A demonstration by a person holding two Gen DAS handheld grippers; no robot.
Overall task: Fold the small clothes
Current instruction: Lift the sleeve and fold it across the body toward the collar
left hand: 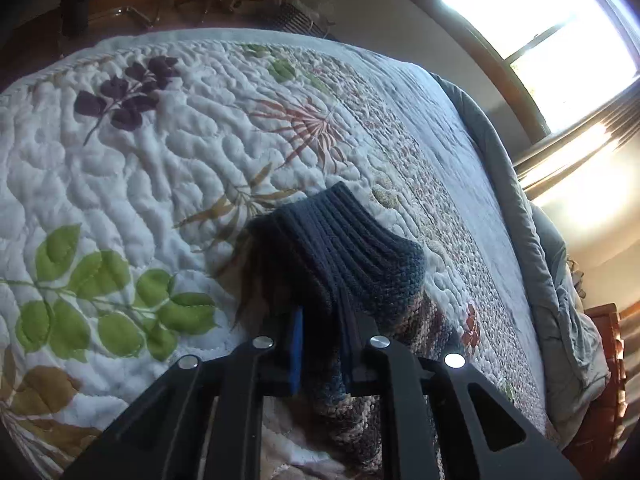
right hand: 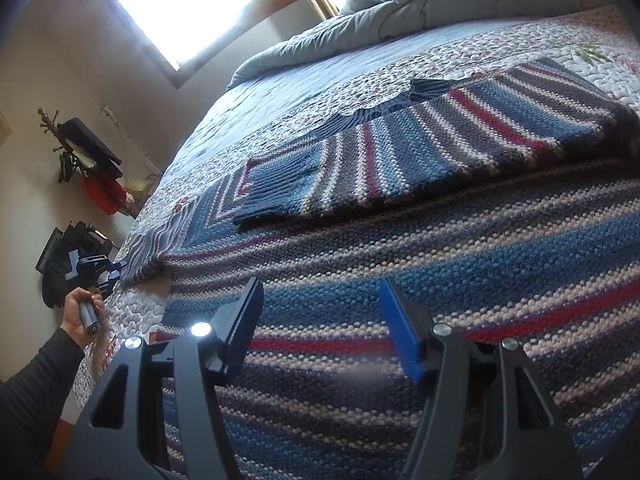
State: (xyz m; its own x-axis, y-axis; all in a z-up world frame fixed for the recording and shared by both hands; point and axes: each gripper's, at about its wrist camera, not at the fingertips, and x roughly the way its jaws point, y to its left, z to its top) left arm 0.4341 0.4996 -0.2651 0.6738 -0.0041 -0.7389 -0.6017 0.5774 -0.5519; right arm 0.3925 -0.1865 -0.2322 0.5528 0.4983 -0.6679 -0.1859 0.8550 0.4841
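Observation:
A striped knit sweater (right hand: 400,240) in blue, grey, white and red lies spread on the bed, one sleeve (right hand: 280,188) folded across its body. My left gripper (left hand: 326,332) is shut on the sweater's dark blue ribbed edge (left hand: 352,248), which bunches up between the fingers. In the right wrist view that same left gripper (right hand: 100,272) sits at the sweater's far left corner, held by a hand (right hand: 80,312) in a dark sleeve. My right gripper (right hand: 320,316) hovers open just over the sweater's near stripes, nothing between its fingers.
The bed carries a white quilt (left hand: 120,160) stitched with leaves. A rumpled grey comforter (right hand: 400,4) is heaped along the far side under a bright window (right hand: 200,8). Beyond the bed's left edge stand a coat rack (right hand: 80,148) with dark and red items, and a dark bag (right hand: 64,264).

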